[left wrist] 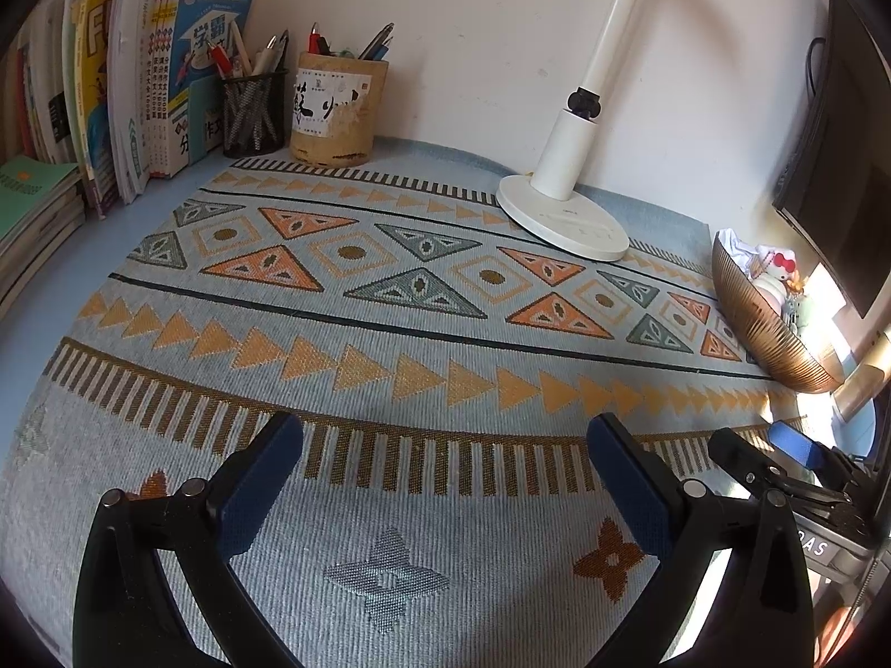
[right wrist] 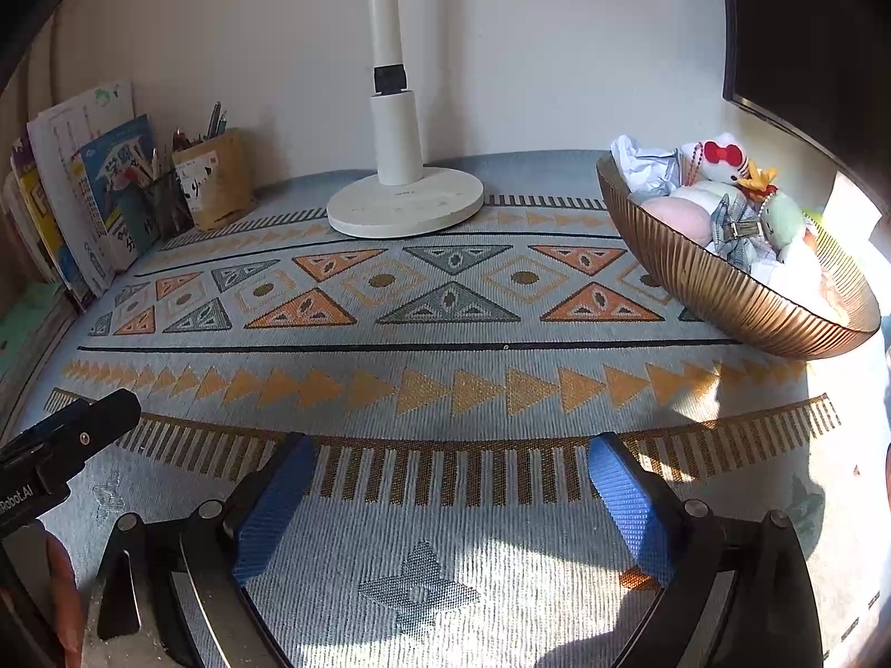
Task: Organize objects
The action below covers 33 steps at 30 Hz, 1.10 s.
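My right gripper [right wrist: 445, 495] & left gripper [left wrist: 445, 473] gape wide, empty; bowl [right wrist: 696, 273] sits ahead-right, nearer my right.

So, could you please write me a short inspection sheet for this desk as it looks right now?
Surface: patterned mat, bare in the middle.
Job's things: ribbed bowl at the right holds plush toys and crumpled paper.
Clutter: lamp at the back; mesh pen cup and tan pen pot beside upright books.
Grippers: left gripper and right gripper both open, empty, above the mat.
Cables: dark cable by the monitor.
Surroundings: pale wall; sunlight at the right.
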Motion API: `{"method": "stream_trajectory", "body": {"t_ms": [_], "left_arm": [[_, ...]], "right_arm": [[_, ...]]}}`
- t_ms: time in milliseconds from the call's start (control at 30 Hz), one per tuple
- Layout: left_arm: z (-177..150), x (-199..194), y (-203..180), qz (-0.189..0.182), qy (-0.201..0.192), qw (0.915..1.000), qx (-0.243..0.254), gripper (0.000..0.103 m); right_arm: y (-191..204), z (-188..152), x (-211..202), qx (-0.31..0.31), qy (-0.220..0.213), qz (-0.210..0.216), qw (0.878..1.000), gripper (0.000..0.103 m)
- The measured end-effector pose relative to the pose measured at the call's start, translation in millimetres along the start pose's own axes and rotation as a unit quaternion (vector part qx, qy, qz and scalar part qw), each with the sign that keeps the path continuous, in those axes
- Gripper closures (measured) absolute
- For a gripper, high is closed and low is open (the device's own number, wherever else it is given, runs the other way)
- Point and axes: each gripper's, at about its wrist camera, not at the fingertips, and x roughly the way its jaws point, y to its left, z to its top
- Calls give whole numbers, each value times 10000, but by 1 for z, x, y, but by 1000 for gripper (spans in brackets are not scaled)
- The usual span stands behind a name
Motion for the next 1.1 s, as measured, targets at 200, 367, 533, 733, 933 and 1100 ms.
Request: {"method": "stream_trajectory", "body": {"t_ms": [200,367,533,733,933,1100], "left_arm": [[-1,2,-1,21,50,10000,15,1],[-1,4,-2,44,95,9999,43,1],[-1,5,-2,54,124,9999,64,1],[-1,5,-3,69,149,9998,75,1],[-2,7,-4,99,186,9997,106,1],[-2,7,-4,114,203,9997,114,1]], "right_arm": [[1,0,1,1,37,-18,10000,5],[0,0,3,-1,64,-21,10000,5],[0,0,4,-9,81,-15,10000,5],[-1,0,4,-11,96,-17,10000,5],[-1,0,5,-14,130,-6,9999,5],[-1,0,6,-13,132,-2,9999,5]]}}
